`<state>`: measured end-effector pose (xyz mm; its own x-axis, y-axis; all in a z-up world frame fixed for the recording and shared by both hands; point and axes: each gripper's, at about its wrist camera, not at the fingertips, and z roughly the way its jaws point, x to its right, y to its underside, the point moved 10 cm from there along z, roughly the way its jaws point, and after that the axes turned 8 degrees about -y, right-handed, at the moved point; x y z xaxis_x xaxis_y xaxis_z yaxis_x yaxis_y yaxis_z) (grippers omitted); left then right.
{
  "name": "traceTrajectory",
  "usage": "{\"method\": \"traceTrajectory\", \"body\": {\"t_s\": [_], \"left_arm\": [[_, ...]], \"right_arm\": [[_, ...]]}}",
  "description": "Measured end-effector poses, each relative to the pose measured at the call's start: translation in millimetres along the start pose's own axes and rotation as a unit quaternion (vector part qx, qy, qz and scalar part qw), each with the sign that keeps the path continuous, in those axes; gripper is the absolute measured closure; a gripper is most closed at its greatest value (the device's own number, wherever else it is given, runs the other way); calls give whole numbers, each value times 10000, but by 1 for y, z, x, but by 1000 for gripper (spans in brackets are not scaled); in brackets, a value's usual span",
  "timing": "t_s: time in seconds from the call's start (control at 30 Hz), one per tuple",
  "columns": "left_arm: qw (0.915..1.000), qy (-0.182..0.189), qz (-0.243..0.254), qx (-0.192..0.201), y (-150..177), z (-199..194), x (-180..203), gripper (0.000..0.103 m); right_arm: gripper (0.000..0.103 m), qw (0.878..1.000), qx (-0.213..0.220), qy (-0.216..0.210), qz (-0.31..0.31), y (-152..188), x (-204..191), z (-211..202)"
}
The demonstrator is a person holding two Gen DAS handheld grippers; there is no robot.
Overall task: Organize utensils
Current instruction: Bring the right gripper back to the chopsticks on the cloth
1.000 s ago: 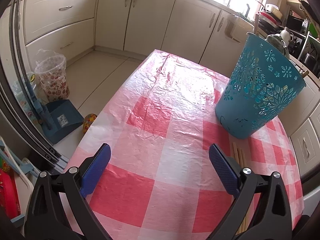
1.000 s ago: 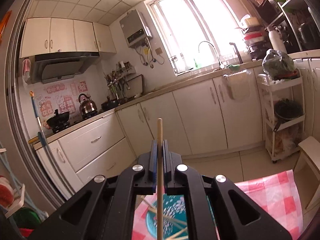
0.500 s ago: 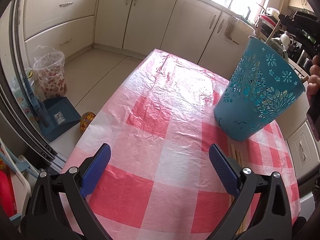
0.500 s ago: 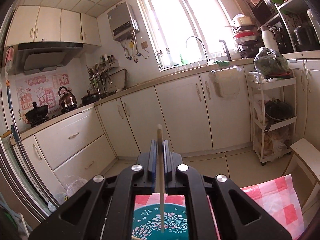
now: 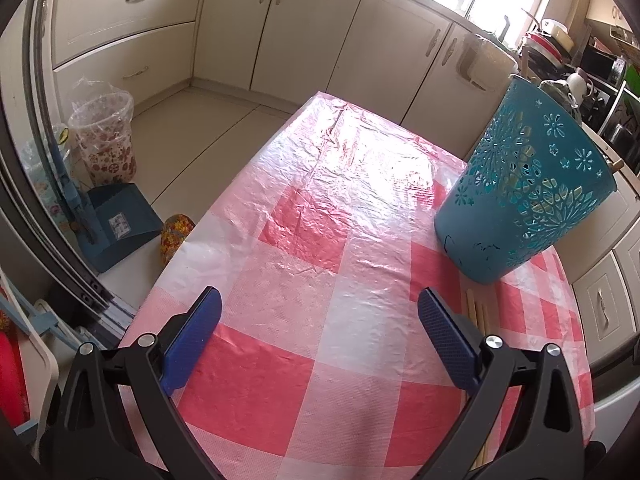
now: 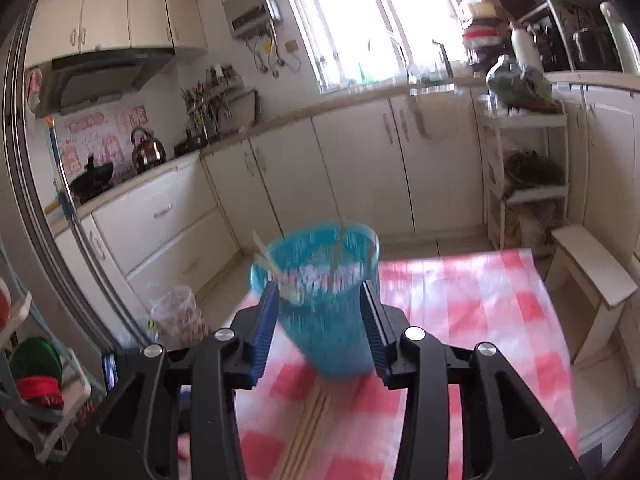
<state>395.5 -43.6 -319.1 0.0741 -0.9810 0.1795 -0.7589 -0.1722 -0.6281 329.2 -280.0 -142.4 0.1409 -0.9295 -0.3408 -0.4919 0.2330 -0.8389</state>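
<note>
Right gripper (image 6: 320,332) opening with nothing between its jaws, aimed at the teal holder (image 6: 328,300) at twelve o'clock, where loose chopsticks (image 6: 308,432) lie at six awaiting pickup, while left gripper (image 5: 320,344) waits wide apart and empty

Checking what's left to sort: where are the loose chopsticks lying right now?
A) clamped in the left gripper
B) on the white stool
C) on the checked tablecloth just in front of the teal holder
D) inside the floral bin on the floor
C: several wooden chopsticks lie flat on the checked tablecloth at the foot of the teal holder, beside the open left gripper, which holds nothing.
</note>
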Motion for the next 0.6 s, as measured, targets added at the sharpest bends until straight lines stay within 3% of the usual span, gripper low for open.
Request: {"method": "traceTrajectory", "body": {"t_s": [0.07, 0.13, 0.17, 0.43, 0.6], "left_arm": [[9999, -42, 63, 86, -1, -3, 2, 8], [9997, -62, 147, 162, -1, -7, 4, 8], [9997, -61, 183, 177, -1, -7, 6, 8], [9998, -47, 143, 152, 0, -7, 4, 8], [9998, -7, 143, 151, 0, -7, 4, 8]], "right_arm": [[72, 9968, -790, -18, 71, 58, 0, 18], [90, 9902, -1385, -53, 143, 98, -1, 38], [91, 9876, -1558, -58, 190, 111, -1, 48], [92, 9798, -1949, 366, 242, 124, 5, 107], [95, 9760, -2115, 512, -102, 133, 5, 109]]}}
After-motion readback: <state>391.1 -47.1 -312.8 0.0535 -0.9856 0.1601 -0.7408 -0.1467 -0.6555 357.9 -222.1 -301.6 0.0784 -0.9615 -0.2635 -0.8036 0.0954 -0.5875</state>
